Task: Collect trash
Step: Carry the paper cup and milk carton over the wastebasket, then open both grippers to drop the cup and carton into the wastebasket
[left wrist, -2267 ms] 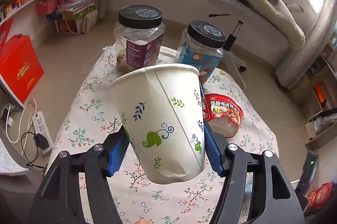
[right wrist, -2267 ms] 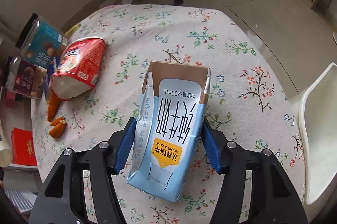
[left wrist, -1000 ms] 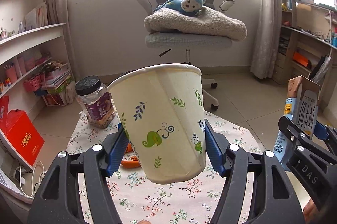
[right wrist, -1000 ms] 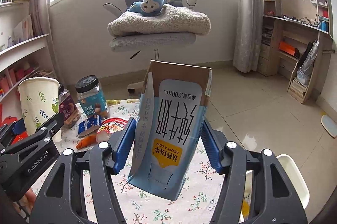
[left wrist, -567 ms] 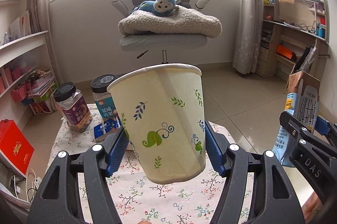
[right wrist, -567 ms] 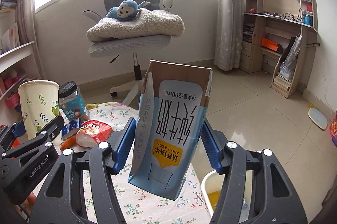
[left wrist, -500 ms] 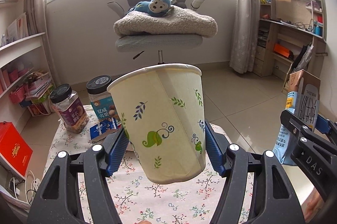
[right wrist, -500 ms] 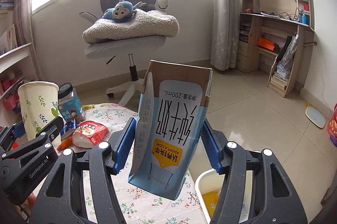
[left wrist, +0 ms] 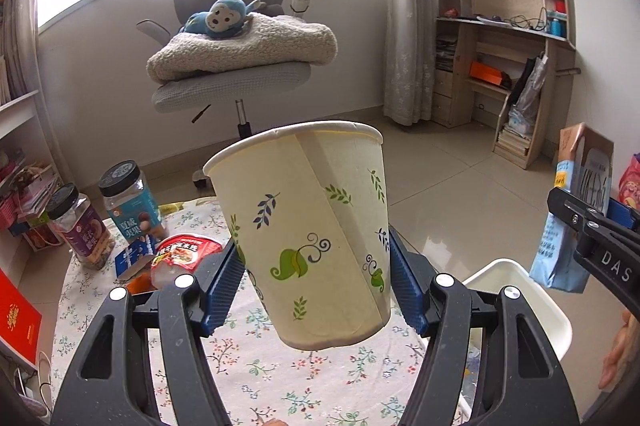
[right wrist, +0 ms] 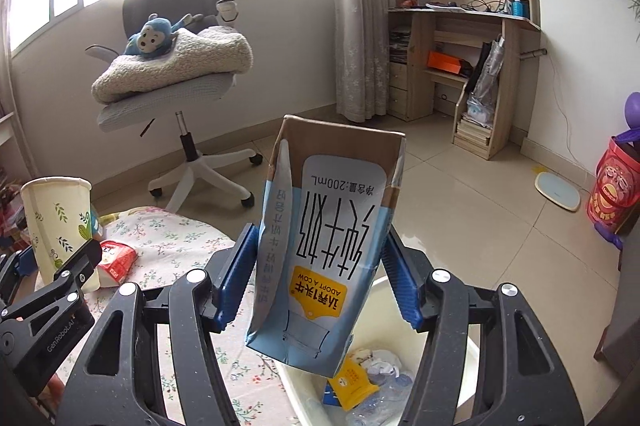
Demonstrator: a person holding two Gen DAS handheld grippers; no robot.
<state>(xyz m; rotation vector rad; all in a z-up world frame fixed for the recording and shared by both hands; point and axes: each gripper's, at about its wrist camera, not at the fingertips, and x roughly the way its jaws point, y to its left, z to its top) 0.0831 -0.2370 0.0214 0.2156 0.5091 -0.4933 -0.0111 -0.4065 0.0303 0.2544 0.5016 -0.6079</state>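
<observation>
The paper cup [left wrist: 304,226] looks matt, the milk carton [right wrist: 324,246] is smooth printed card, and the white bin [left wrist: 520,290] is shiny plastic.

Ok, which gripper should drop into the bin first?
Probably right. The right gripper holds the milk carton directly over the white bin; the left gripper holds its paper cup over the table.
</observation>
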